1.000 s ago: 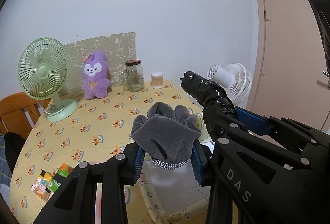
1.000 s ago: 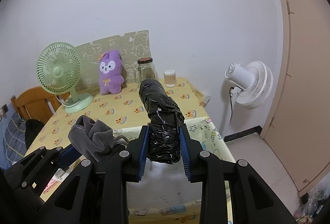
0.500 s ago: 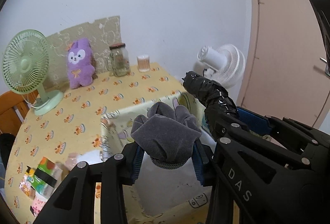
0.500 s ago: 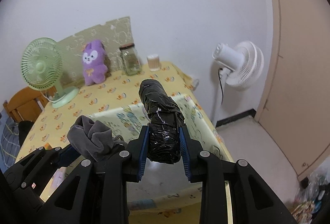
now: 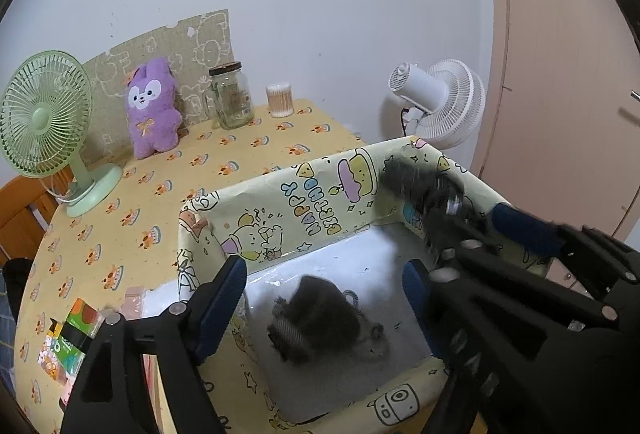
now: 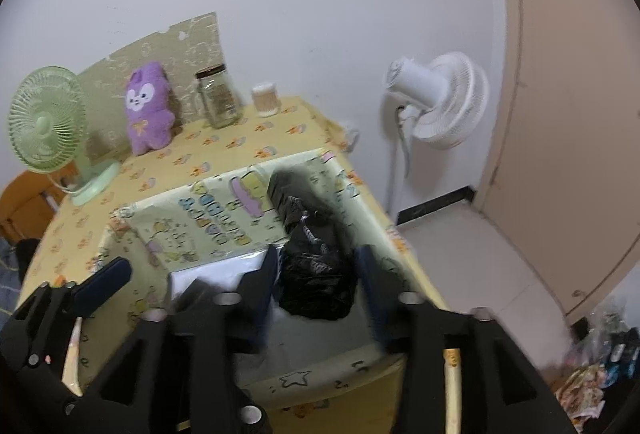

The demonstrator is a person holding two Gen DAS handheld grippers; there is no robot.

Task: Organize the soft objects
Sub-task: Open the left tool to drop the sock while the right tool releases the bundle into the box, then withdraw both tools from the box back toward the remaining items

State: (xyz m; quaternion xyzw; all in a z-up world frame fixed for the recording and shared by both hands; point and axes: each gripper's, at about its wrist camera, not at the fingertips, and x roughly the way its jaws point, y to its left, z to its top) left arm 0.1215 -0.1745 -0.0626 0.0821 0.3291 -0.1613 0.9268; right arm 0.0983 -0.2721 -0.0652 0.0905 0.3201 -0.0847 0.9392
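While both grippers release over cartoon-print box (image 5: pixel 320 202): left gripper (image 5: pixel 324 298) jaws opening, grey cloth bundle (image 5: pixel 316 318) dropped inside; right gripper (image 6: pixel 316 270) jaws opening, black wrapped roll (image 6: pixel 316 254) loose between, above box interior.

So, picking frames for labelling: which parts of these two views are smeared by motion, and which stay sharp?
Left wrist view: the grey fabric bundle in the cartoon-printed box and the black wrapped roll are smeared; the purple plush rabbit is crisp. Right wrist view: softer overall, with the right gripper blurred.
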